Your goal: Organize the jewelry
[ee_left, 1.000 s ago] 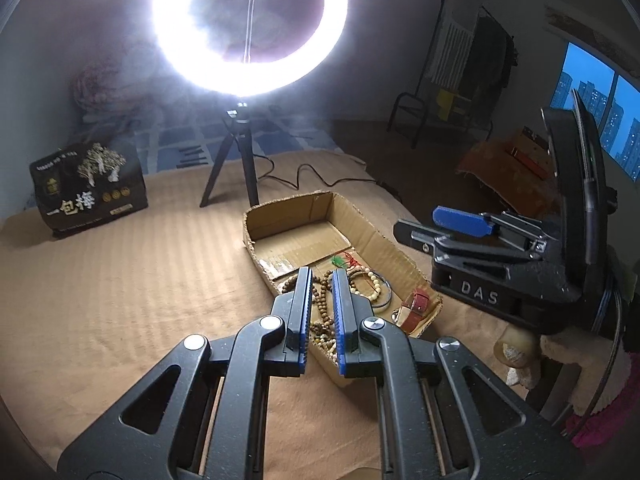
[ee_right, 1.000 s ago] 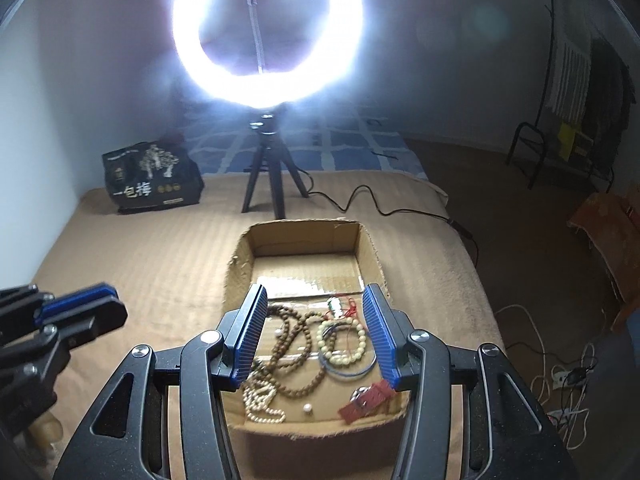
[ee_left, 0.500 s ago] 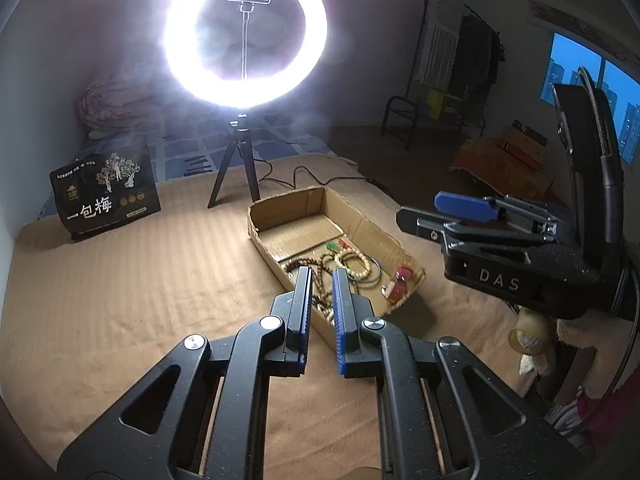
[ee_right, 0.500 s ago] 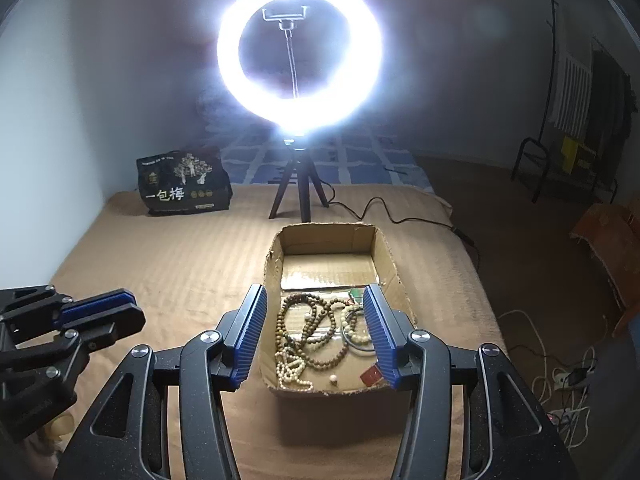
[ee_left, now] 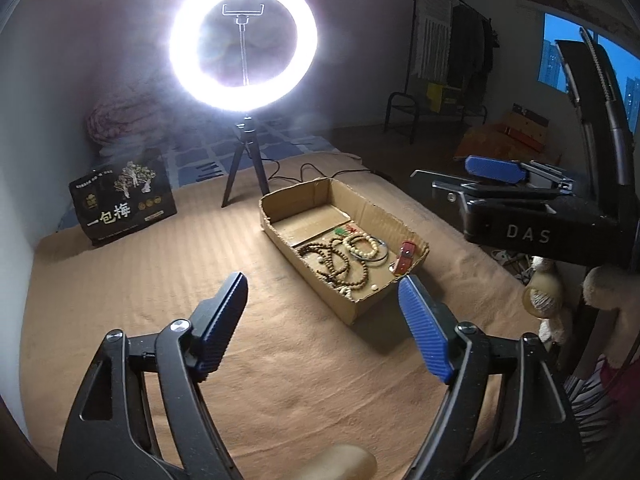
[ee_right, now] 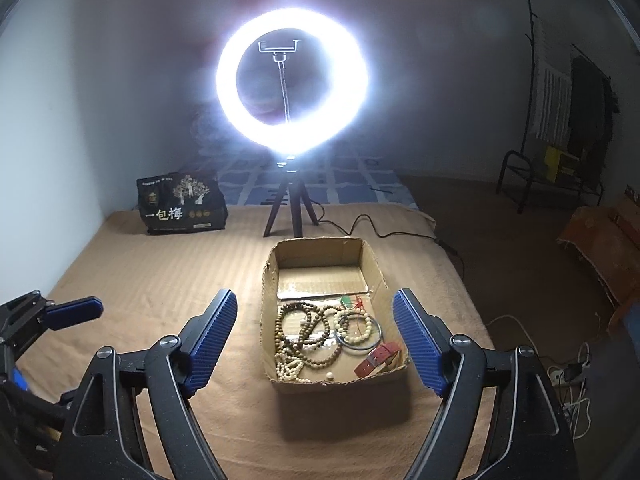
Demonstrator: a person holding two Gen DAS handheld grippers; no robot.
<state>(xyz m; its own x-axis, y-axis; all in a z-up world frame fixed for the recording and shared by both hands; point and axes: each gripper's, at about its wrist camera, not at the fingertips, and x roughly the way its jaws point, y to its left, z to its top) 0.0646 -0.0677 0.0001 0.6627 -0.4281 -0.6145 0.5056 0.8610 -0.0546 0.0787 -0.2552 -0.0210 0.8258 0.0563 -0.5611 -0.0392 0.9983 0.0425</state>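
Beyond both pairs of fingers a tan ribbed blanket (ee_right: 160, 280) covers the bed, and on it sits the cardboard box (ee_right: 376, 268) holding the jewelry — wooden bead strands (ee_right: 308, 332), a pale bracelet (ee_right: 354, 326) and a red strap (ee_right: 378, 358). The left gripper (ee_left: 322, 292) and the right gripper (ee_right: 314, 312) have just been opening; both stand released, nothing between them. Farther back glows a ring light (ee_right: 292, 80) on a tripod (a dark printed bag (ee_right: 180, 208) left of it).

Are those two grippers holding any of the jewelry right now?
No. The left gripper and right gripper have just been opening and hold nothing; the beads lie in the box.
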